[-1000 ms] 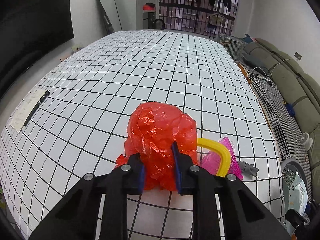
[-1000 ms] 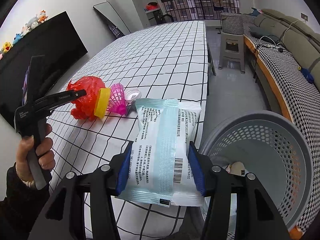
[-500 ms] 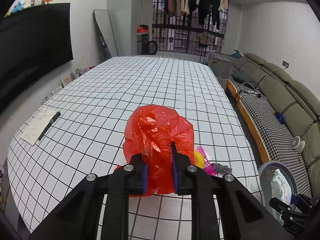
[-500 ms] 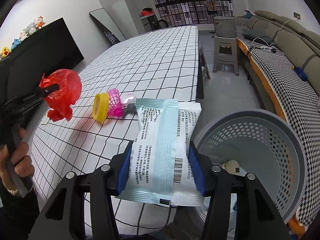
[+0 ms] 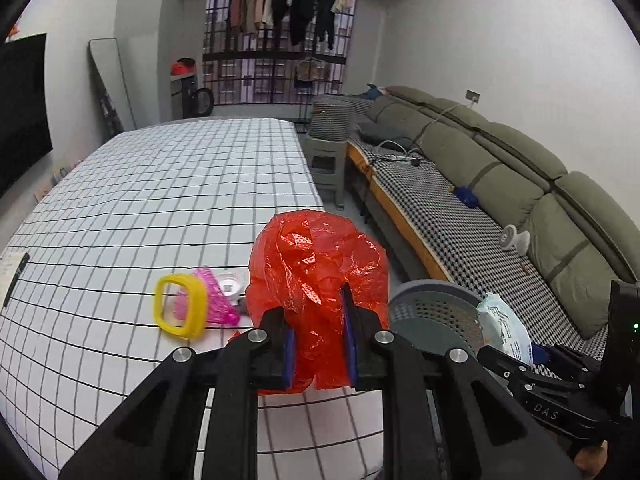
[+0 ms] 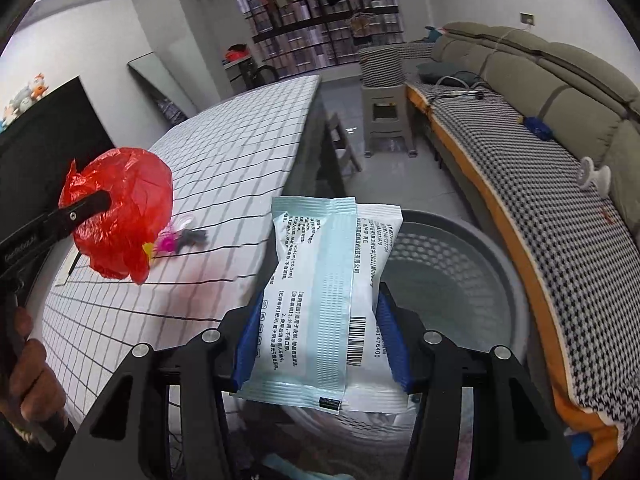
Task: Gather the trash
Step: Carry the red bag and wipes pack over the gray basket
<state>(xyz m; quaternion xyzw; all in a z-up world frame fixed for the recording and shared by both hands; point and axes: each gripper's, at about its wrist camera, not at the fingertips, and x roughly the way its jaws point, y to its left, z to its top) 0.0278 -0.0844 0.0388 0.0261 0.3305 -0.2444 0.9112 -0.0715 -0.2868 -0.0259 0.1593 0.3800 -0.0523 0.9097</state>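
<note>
A crumpled red plastic bag (image 5: 318, 280); a pale blue and white packet (image 6: 328, 300) printed in black; a grey perforated basket (image 6: 480, 280); white surface (image 5: 140, 200) gridded in black; yellow ring (image 5: 180, 312); pink mesh piece (image 5: 216, 300); olive sofa (image 5: 500, 160) over black-and-white houndstooth.

"DAS" on the right gripper (image 5: 505, 354), "476400" beside the packet (image 6: 328, 300) barcode
</note>
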